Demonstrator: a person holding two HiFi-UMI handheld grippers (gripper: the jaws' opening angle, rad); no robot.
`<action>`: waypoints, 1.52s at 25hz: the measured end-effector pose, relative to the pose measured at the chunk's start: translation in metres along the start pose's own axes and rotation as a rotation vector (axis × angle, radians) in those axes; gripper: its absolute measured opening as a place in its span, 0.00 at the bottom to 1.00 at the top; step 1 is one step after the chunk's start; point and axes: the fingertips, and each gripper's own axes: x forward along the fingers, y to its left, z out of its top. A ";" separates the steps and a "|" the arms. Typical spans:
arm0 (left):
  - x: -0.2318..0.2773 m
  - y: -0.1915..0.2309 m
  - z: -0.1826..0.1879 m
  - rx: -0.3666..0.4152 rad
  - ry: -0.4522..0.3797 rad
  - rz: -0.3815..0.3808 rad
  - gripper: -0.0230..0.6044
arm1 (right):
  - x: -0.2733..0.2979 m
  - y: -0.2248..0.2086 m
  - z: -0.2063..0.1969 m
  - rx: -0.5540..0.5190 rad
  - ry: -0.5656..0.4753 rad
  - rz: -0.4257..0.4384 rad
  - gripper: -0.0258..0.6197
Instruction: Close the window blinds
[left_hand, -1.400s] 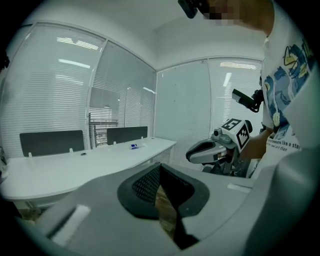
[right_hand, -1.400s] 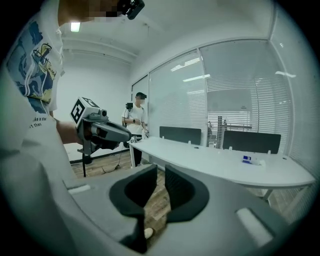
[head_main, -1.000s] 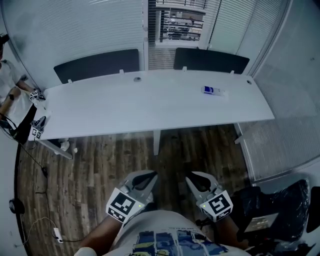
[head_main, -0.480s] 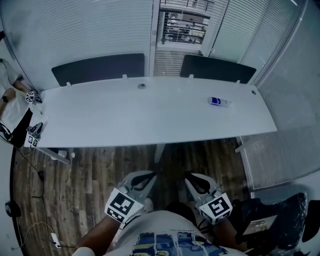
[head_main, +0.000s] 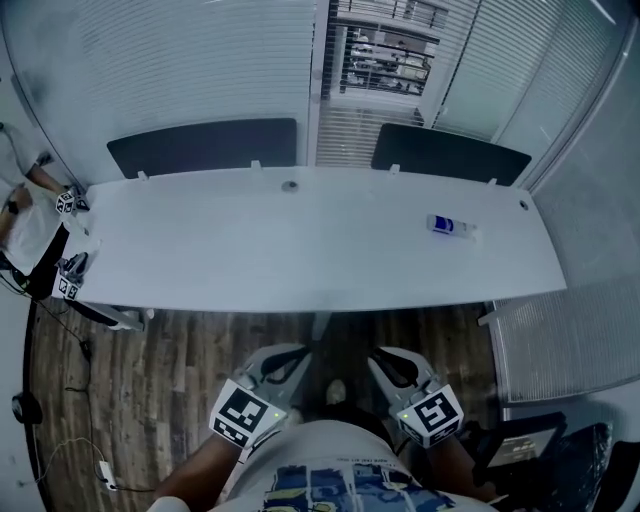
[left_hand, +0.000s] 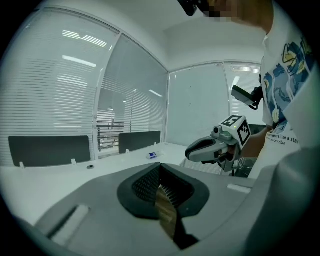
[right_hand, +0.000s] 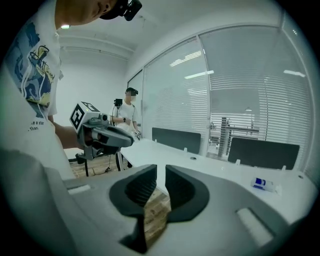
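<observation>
Risking, judging from here, a clash with the desk (head_main: 300, 250) before anything else: stretching broadside between the grippers and the window blinds (head_main: 385, 55), calling for a long lean over the near edge, and inviting a knock against the dark screens (head_main: 205, 145) standing along the far edge, or a sweep of the small blue-and-white bottle (head_main: 450, 226) lying toward the far right corner. Risking also a wrong grab, with no cord or wand showing clearly enough to pick out: possibly pinching the thin slats themselves and bending them. Needing, too, an opening of the left gripper (head_main: 290, 358) before any grip, with jaws pressing together on nothing. Holding the right gripper (head_main: 385, 358) with jaws only a narrow slot apart, likewise empty, perhaps too tight for whatever works the slats. Hanging both low over the wooden floor (head_main: 170, 350), short of the desk's near edge, side by side and pointing toward the window. Standing well apart from both pairs of jaws, beyond the far edge: the blinds, with the middle strip showing open slats and the outside through them, just behind the gap between the two screens and roughly ahead of the right gripper, and with the wider panels on either side looking already shut.
</observation>
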 end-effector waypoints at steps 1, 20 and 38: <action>0.007 0.003 0.005 0.002 -0.002 0.009 0.04 | 0.003 -0.010 0.003 -0.007 -0.003 0.007 0.10; 0.130 0.050 0.046 0.010 -0.007 0.075 0.04 | 0.044 -0.147 0.002 0.003 -0.007 0.069 0.10; 0.166 0.163 0.061 0.107 0.021 -0.033 0.04 | 0.136 -0.174 0.047 0.058 -0.013 -0.040 0.10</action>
